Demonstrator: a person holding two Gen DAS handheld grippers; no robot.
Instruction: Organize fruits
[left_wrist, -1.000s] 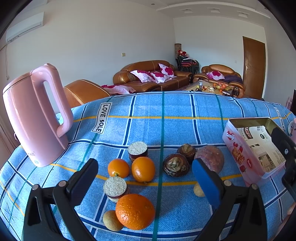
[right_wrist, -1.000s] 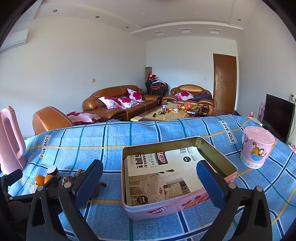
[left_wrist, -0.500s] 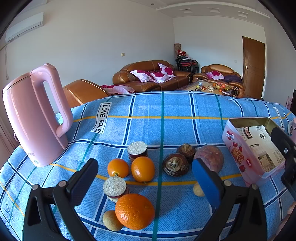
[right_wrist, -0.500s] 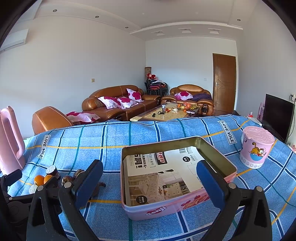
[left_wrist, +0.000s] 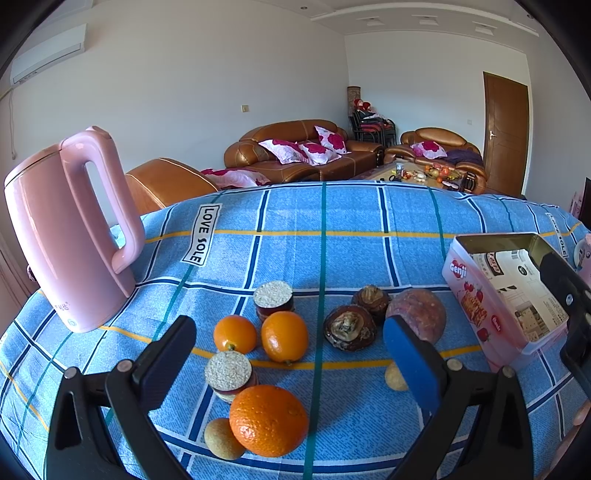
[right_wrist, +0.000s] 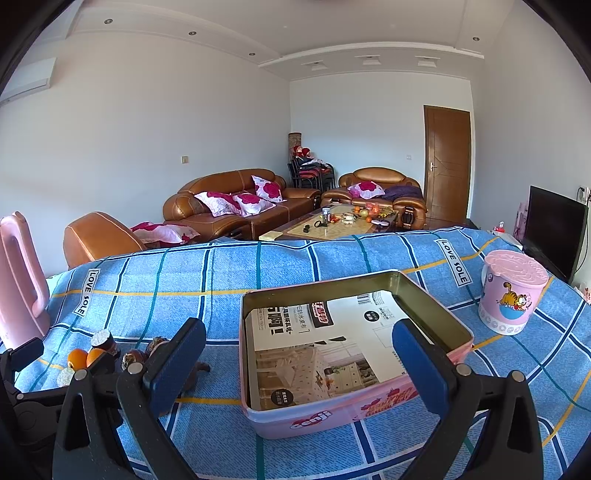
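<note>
While the fruits lie loose in a cluster on the blue checked cloth covering the surface (left_wrist: 369, 221), nothing has yet gone into the pink tin (right_wrist: 332, 417), which stands open to their right with only printed paper on its floor. Nearest the left gripper (left_wrist: 288, 354) is a large orange (left_wrist: 268, 420), with a small tan fruit (left_wrist: 221, 438) touching its left side and a cut sugarcane piece (left_wrist: 229, 374) just behind. Farther back sit two smaller oranges (left_wrist: 284, 336), a second cane piece (left_wrist: 274, 301), two dark water chestnuts (left_wrist: 349, 328) and a reddish passion fruit (left_wrist: 421, 314), partly hidden by the blue pad. Both grippers are spread wide and hold nothing; the right gripper (right_wrist: 299, 362) hovers over the tin's near wall. Judging by this, the work is at its start: the first pick is still to be made. That pick probably calls for lowering the left gripper around the large orange, closing gently so the round fruit does not roll, then carrying it right to the tin. A pink kettle (left_wrist: 70, 229) stands well to the left, a pink cartoon cup (right_wrist: 511, 291) beyond the tin.
</note>
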